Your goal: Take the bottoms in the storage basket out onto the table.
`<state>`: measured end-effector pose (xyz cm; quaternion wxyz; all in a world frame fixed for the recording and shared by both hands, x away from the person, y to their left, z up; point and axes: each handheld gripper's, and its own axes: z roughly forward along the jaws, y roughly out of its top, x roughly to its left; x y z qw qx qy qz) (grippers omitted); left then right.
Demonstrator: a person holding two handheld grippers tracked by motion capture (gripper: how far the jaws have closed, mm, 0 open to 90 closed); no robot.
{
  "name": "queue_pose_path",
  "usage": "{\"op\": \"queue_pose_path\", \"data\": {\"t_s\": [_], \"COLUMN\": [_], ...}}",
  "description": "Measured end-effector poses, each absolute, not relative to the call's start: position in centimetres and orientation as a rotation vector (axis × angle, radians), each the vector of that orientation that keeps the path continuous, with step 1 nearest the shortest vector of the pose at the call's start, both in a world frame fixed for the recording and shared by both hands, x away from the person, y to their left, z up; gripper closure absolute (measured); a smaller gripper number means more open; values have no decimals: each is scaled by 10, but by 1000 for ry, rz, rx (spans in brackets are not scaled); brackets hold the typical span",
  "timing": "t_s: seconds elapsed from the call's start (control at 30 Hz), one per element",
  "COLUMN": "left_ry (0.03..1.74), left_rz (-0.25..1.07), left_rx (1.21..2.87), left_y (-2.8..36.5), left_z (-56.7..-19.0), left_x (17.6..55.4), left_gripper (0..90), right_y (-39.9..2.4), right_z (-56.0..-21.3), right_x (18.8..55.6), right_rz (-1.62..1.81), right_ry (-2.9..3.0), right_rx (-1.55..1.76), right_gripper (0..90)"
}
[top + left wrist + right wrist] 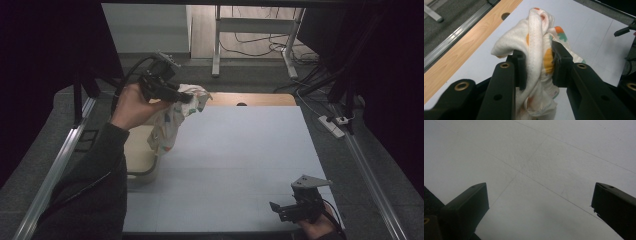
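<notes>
A white cloth (172, 117) with orange and green prints hangs in the air above the table's left edge, bunched between the jaws of my left gripper (186, 97). The left gripper view shows that cloth (536, 50) pinched in a thick fold, my left gripper (537, 68) shut on it, its loose end drooping below. My right gripper (280, 209) sits low at the table's near right corner, held by a hand. In the right gripper view its jaws stand wide apart over bare grey table (536, 170), and my right gripper (539, 207) is open with nothing in it.
The grey mat (240, 165) covers the table; a strip of bare wood (260, 99) with a hole runs along its far edge. A pale container (140, 155) stands beside the table's left edge under the cloth. Metal rails, cables and a power strip (332, 125) flank the table.
</notes>
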<state>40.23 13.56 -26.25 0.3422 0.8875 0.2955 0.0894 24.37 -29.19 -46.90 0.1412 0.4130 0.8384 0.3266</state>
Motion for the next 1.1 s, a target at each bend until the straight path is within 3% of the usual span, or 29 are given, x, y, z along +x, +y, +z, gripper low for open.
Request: {"op": "queue_pose_path", "data": {"t_s": [0.63, 1.1], "left_ry": [648, 635], "left_rz": [219, 228], "left_rx": [2320, 2352], "left_y": [89, 75], "left_z": [-250, -269], "left_x": [400, 403], "left_gripper": [681, 677], "right_y": [-293, -293], "right_z": [-469, -469], "right_x": [244, 243], "right_rz": [945, 956], "right_ry": [2423, 2419], "right_rx": [1190, 1193], "right_gripper": [11, 11]}}
